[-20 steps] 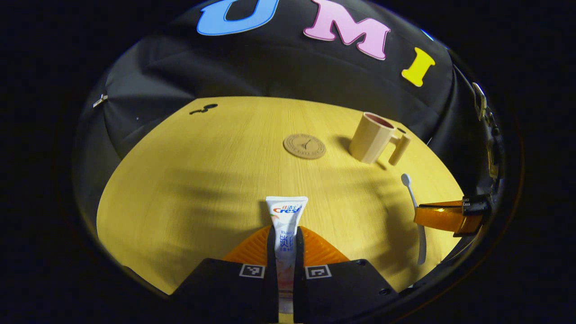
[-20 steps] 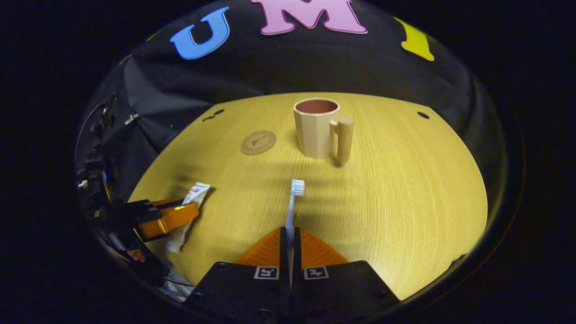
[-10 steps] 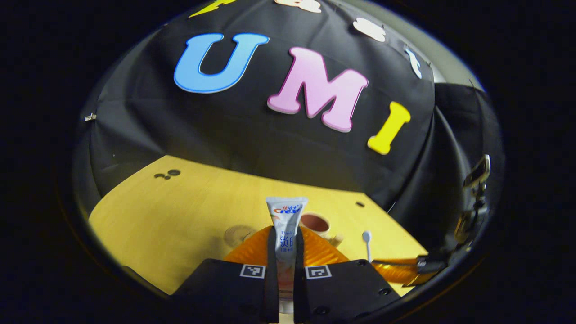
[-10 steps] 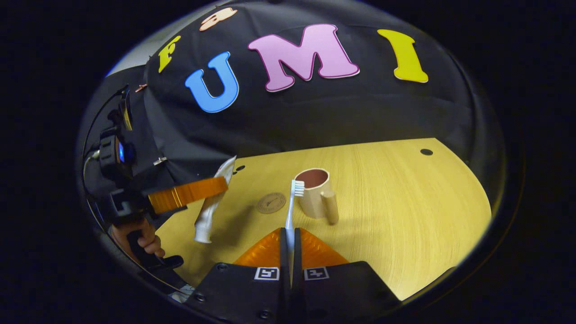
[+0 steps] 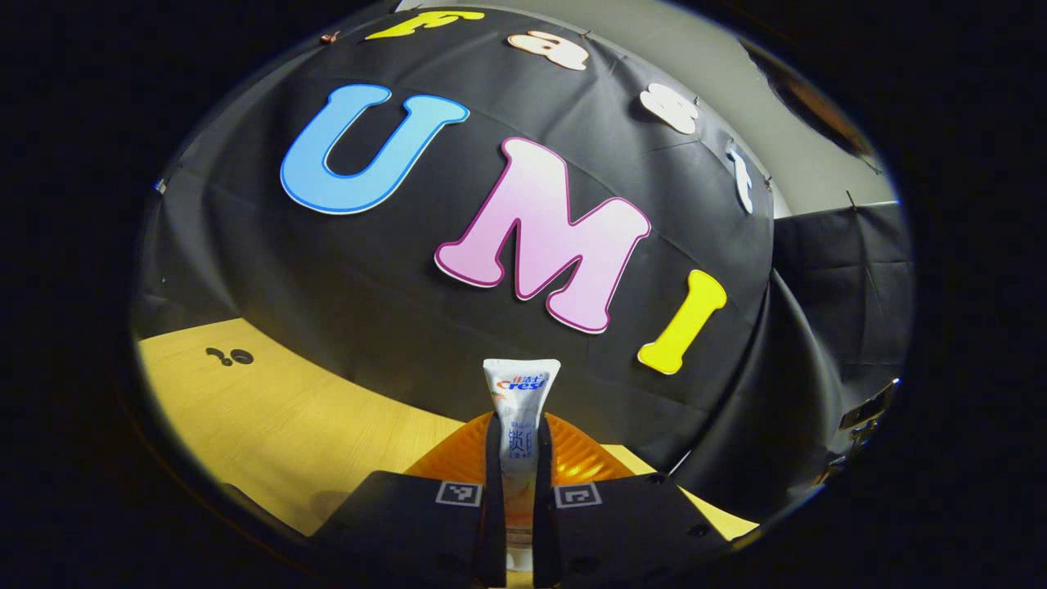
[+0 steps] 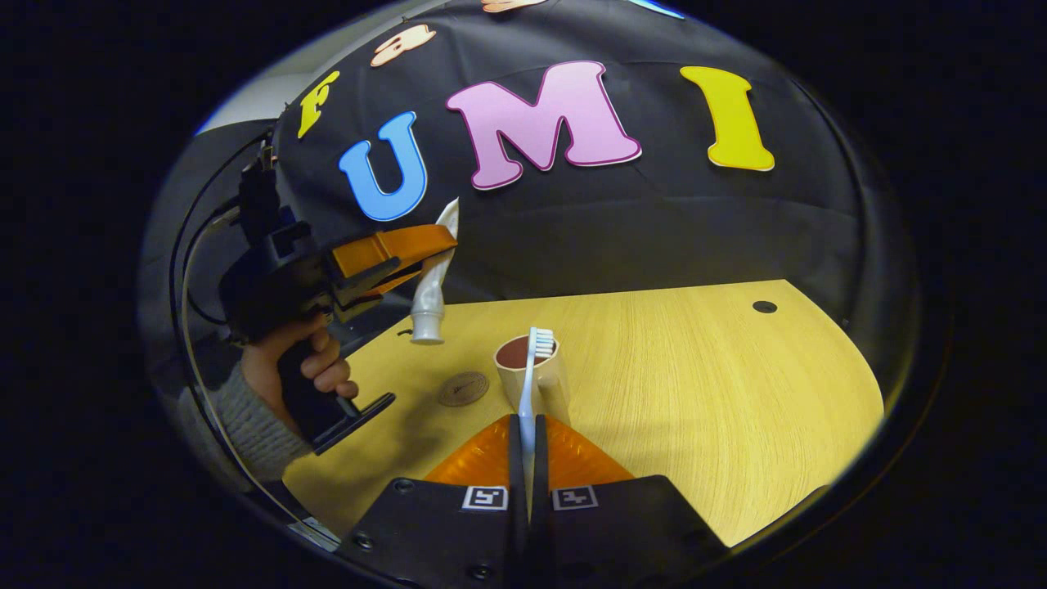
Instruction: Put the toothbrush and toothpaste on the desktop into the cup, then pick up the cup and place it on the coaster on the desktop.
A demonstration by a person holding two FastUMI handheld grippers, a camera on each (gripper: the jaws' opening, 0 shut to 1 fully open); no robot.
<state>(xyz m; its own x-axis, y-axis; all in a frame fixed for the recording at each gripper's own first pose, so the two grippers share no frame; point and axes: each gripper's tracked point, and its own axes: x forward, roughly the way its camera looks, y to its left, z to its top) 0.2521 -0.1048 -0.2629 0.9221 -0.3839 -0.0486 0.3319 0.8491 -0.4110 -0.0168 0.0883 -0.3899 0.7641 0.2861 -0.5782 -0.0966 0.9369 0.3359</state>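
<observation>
- The left hand-held gripper is clamped on a toothpaste tube, both fingers pressing its flat, glossy white body; the crimped end stands up ahead of the fingers.
- In the right gripper view that same tube hangs cap-down, clear above the tabletop, held in the left hand-held gripper by a hand in a knitted grey sleeve.
- The right hand-held gripper is closed tight on the slim pale-blue handle of a toothbrush; its white bristled head points forward, just in front of the cup's mouth.
- The cup is a matte beige, faceted mug with a reddish inside, standing upright on the tabletop straight ahead of the right hand-held gripper.
- A round, flat brown coaster with a faint stamped motif lies just left of the cup, apart from it.
- The tabletop is light wood with fine straight grain and small dark holes near its far edge; black cloth hangs behind it.
- The tube's print is blue and red lettering, too small to read surely.
</observation>
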